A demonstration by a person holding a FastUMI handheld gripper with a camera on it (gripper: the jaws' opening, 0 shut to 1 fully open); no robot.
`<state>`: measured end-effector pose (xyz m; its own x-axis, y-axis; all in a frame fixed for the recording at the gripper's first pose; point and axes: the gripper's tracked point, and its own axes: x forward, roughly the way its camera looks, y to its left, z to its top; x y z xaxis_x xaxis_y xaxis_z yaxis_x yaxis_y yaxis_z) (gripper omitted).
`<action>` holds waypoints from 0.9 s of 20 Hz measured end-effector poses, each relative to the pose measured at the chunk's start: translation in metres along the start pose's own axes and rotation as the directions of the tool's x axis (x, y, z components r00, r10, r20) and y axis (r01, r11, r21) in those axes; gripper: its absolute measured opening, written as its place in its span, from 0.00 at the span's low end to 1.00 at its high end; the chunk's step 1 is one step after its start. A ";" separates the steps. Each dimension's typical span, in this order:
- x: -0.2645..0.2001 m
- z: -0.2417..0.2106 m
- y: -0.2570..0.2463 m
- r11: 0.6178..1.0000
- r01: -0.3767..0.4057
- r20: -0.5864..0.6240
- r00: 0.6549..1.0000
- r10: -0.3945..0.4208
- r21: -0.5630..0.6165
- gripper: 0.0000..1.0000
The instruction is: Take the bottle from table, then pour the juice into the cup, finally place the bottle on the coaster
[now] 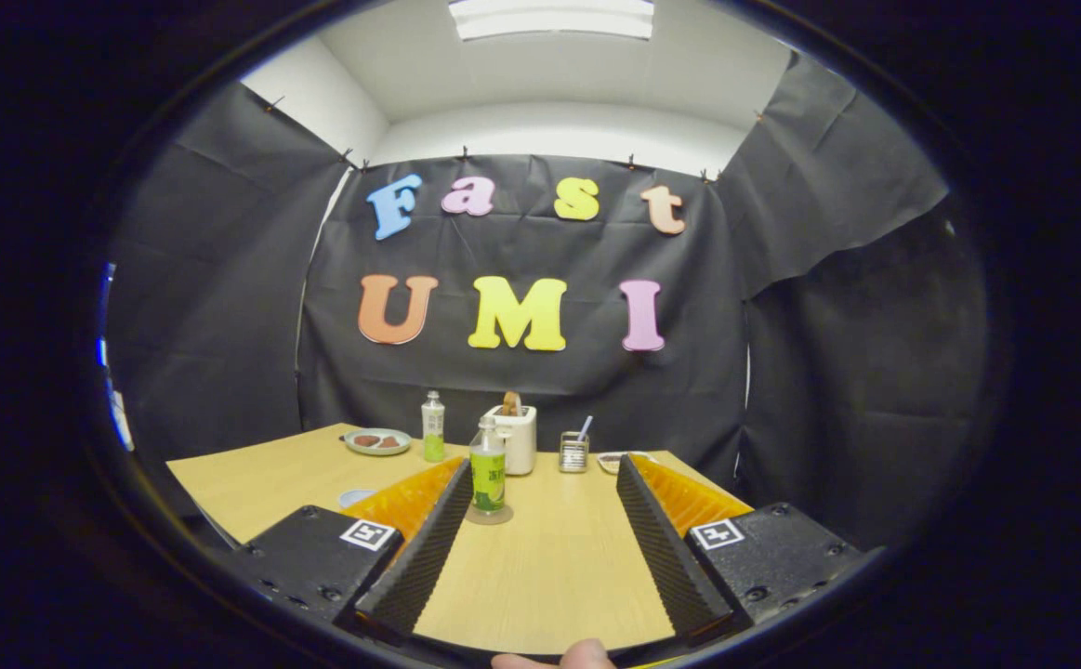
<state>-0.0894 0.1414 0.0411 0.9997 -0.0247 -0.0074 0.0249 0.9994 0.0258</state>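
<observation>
- The gripper (540,483) is hovering low over the light wooden table (549,576), its two ridged fingers spread wide apart and gripping nothing.
- A clear plastic bottle with a green label (487,476) is standing upright on a round clear coaster (489,517), just inside the left fingertip.
- Farther back, a second green-labelled bottle (432,426), a plate of food (377,440), a white toaster (515,438) and a small glass holding a spoon (574,452) are sitting near the wall.
- A fingertip (586,655) is showing nearest the camera.
</observation>
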 end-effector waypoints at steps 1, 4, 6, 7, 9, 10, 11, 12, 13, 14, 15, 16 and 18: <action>0.000 -0.005 0.000 1.000 0.002 -0.010 1.000 -0.002 0.006 1.00; 0.002 -0.011 0.003 1.000 -0.001 -0.033 0.999 0.001 0.017 1.00; 0.003 -0.014 0.003 1.000 0.007 -0.035 0.999 -0.007 0.004 1.00; 0.003 -0.014 0.002 1.000 0.013 -0.030 0.999 -0.013 -0.005 1.00; 0.004 -0.014 0.003 1.000 0.014 -0.029 0.999 -0.014 -0.003 1.00; 0.005 -0.014 0.004 1.000 0.013 -0.032 0.999 -0.013 0.003 1.00; 0.005 -0.017 0.003 1.000 0.014 -0.037 0.999 -0.013 0.004 1.00; 0.007 -0.018 0.003 1.000 0.014 -0.040 0.999 -0.014 0.008 1.00; 0.006 -0.020 0.000 1.000 0.020 -0.046 0.999 -0.019 0.012 1.00; 0.007 -0.021 -0.002 1.000 0.027 -0.049 0.998 -0.027 0.014 1.00; 0.007 -0.020 -0.005 0.999 0.036 -0.048 0.998 -0.035 0.021 1.00; 0.007 -0.019 -0.006 0.999 0.038 -0.047 0.998 -0.036 0.025 1.00; 0.006 -0.019 -0.004 0.999 0.035 -0.043 0.998 -0.034 0.023 1.00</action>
<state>-0.0837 0.1379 0.0220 0.9970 -0.0580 -0.0516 0.0606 0.9970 0.0489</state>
